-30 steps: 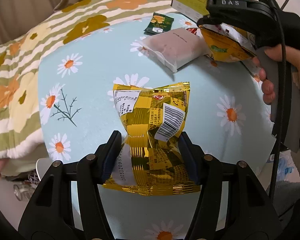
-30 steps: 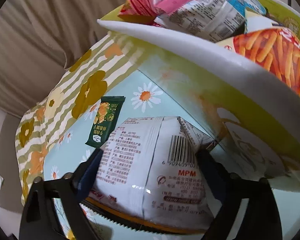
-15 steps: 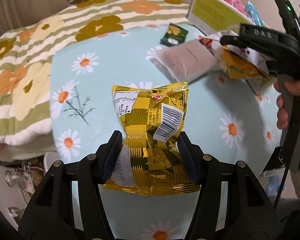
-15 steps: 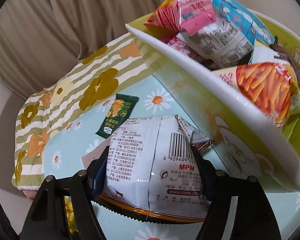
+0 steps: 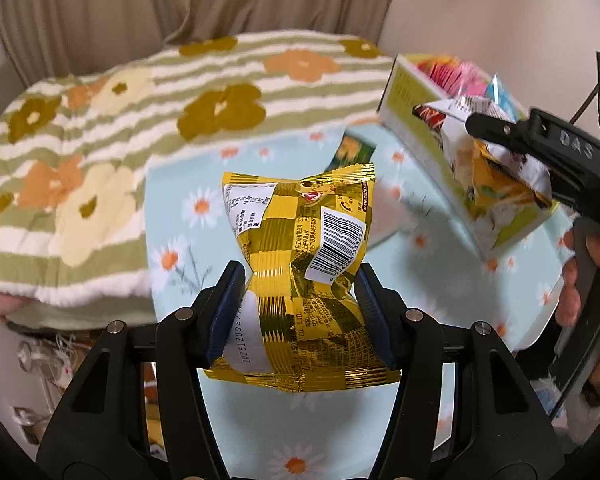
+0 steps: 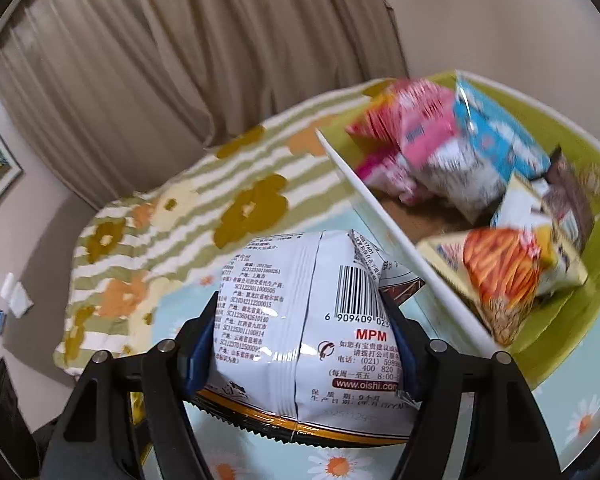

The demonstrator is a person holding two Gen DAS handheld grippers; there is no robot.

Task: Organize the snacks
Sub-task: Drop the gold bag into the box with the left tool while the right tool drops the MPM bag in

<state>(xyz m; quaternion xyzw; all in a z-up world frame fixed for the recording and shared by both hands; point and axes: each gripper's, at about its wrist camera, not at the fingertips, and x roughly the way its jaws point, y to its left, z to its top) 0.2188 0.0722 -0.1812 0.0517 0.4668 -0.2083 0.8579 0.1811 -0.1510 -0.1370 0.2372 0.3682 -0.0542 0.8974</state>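
A gold checked snack bag hangs above the table, pinched at its waist by my left gripper, which is shut on it. In the right wrist view a white snack bag with a barcode sits squeezed between the pads of my right gripper. That white bag also shows in the left wrist view, held up beside the lime-green snack box. The box's white rim lies just right of the white bag. Inside are a pink packet, a blue packet and an orange packet.
A round table with a pale blue daisy cloth lies below both grippers. A dark green sachet lies on it behind the gold bag. A striped floral blanket covers a bed to the left, with curtains behind. A hand holds the right gripper.
Both grippers have risen with their bags, and the table has dropped away below. The right jaws have narrowed onto the white bag. The inside of the box has come into the right wrist view.
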